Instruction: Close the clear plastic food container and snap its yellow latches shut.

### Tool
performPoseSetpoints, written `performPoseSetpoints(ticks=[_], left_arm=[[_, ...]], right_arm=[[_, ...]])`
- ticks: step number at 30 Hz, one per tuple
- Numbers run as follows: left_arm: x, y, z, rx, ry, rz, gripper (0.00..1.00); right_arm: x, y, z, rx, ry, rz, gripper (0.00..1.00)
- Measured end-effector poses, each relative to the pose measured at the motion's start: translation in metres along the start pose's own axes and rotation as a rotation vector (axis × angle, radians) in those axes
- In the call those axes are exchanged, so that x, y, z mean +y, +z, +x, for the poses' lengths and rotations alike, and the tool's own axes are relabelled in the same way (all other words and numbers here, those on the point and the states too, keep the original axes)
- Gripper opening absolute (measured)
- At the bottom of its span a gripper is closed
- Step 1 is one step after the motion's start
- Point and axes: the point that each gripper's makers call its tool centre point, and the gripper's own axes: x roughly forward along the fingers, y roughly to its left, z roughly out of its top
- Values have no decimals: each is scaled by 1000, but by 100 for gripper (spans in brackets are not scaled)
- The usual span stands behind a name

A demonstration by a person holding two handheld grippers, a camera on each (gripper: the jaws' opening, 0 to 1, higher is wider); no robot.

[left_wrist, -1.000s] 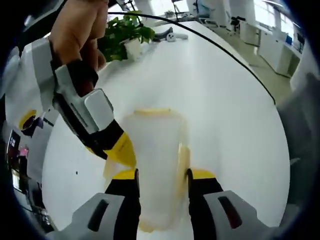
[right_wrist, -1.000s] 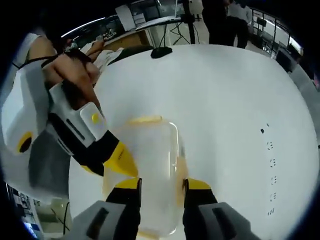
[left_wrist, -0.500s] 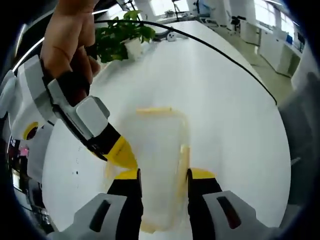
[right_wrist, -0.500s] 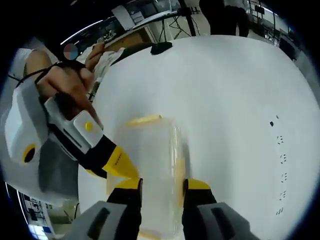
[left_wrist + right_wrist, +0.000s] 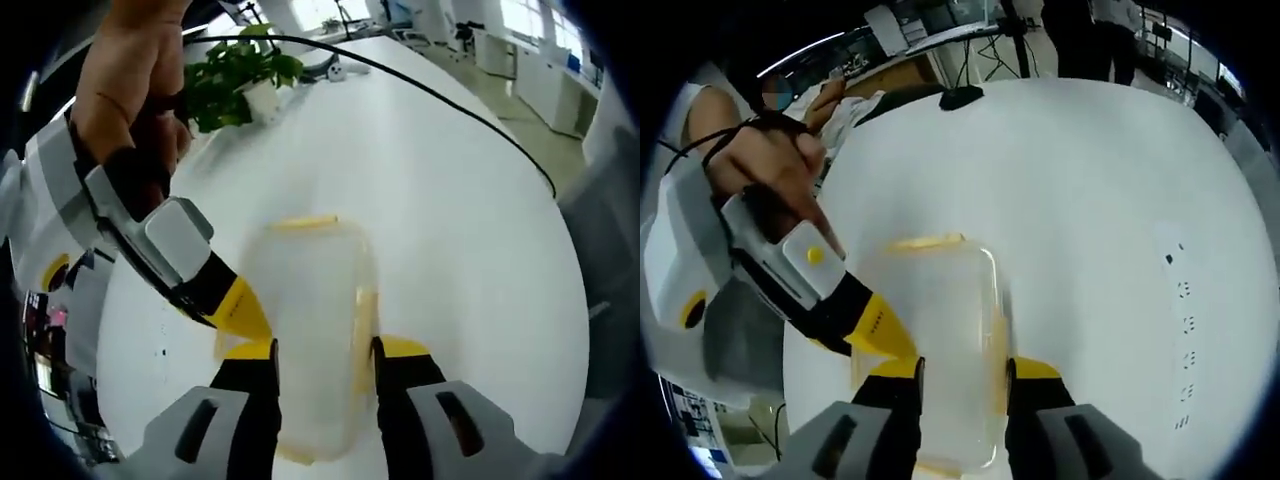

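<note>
Clear plastic food container with yellow latches (image 5: 310,300) sits flat on the white counter (image 5: 450,200), lid apparently down on the body. It lies lengthwise ahead of me in both gripper views.

Left gripper (image 5: 325,350): yellow-tipped jaws stand parted over the near end of the lid. The container is wider than the gap, so they are not clamped across it. Whether the tips press on the lid I cannot tell.

Right gripper (image 5: 962,368): same posture in its own view, jaws parted over the near end. In the left gripper view its yellow tip comes in at the container's left long edge, touching or just beside it. A hand (image 5: 135,80) holds its handle.

Yellow latch at the far end (image 5: 305,222) and yellow latch on the right long side (image 5: 366,310) are visible. The blur hides whether either is seated.

Handling judgement: light, thin-walled and smooth, so it will likely skate on this counter if pushed from one side only. The lid should flex under load. Best to pin it from above with one gripper and press each latch flap down near its free edge with the other.

Potted green plant (image 5: 235,75) and black cable (image 5: 450,100) lie well apart.
</note>
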Motion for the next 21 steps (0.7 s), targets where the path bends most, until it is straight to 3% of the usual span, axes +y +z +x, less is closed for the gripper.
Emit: performPoseSetpoints(ticks=[2, 5, 7, 21], left_arm=[[-3, -1, -2, 10, -5, 38, 35], [-13, -1, -6, -2, -63, 13, 42], [-13, -5, -9, 11, -65, 34, 41], [1, -20, -22, 51, -75, 25, 40]], right_arm=[[3, -1, -3, 13, -10, -18, 32], [5, -3, -10, 7, -49, -50, 36], [4, -12, -14, 51, -87, -103, 35], [23, -21, -23, 50, -146, -94, 49]])
